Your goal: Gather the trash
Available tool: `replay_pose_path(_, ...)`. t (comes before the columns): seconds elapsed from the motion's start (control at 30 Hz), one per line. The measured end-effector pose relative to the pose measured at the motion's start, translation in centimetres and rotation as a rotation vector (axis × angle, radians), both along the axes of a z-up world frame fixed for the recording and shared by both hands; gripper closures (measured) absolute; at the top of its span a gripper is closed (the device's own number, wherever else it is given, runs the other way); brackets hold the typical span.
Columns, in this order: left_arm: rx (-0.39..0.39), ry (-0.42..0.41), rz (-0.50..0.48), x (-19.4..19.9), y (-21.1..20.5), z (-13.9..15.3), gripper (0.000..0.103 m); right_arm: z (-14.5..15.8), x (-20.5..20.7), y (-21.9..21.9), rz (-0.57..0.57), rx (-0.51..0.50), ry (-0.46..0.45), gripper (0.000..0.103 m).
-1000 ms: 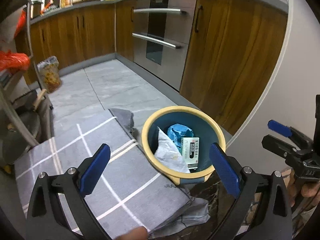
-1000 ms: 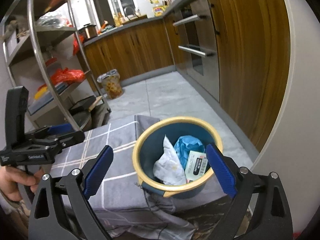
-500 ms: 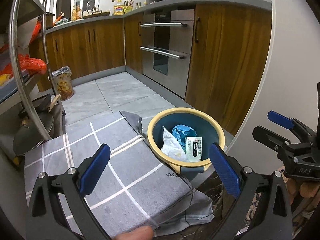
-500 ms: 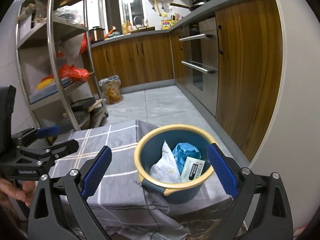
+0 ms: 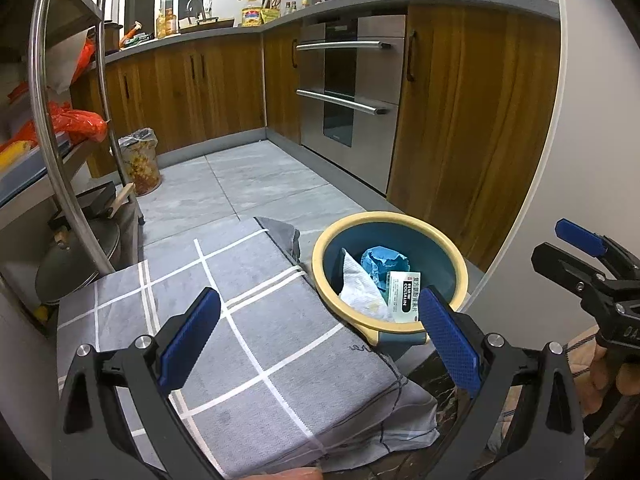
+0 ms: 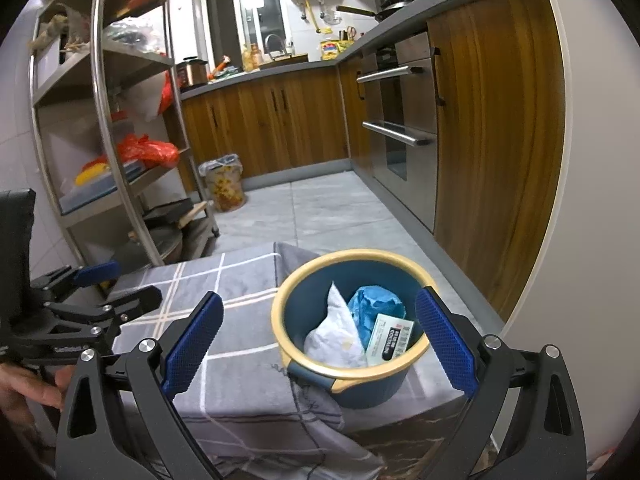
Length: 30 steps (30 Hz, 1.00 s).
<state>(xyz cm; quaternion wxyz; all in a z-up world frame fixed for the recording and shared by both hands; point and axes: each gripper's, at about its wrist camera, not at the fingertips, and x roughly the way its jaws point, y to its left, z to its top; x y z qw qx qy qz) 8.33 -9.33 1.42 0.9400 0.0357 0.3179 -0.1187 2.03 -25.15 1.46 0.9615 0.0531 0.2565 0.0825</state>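
A: Bin first, from the left wrist view. It's a blue tub with a yellow rim, sitting at the edge of the grey checked cloth. Inside lie a white tissue, a blue crumpled wrapper and a small printed box.

B: And the left gripper?

A: Jaws spread wide, nothing between them, held back above the cloth. The right gripper shows at the side of the frame, also empty and parted.

B: Right wrist view?

A: Same bin, nearer the middle. Tissue, wrapper and box all rest inside it. The right gripper hangs released above the bin's near side; the left gripper sits off to the side, parted too, carrying nothing.

B: So which step is it?

A: I'd judge the collecting looks done: no loose trash shows on the cloth in either view, and both tools are free.

B: Next move?

A: Probably a check round for stray pieces; if none, backing away without catching the bin's rim, since it stands close to the table edge.
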Motion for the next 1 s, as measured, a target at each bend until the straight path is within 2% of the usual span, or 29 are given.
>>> replay_pose_path(1.0, 0.002, 0.011, -0.011, 0.2, -0.91, 0.04, 0.006, -0.14, -0.03, 0.43, 0.003, -0.003, 0.002, 0.006)
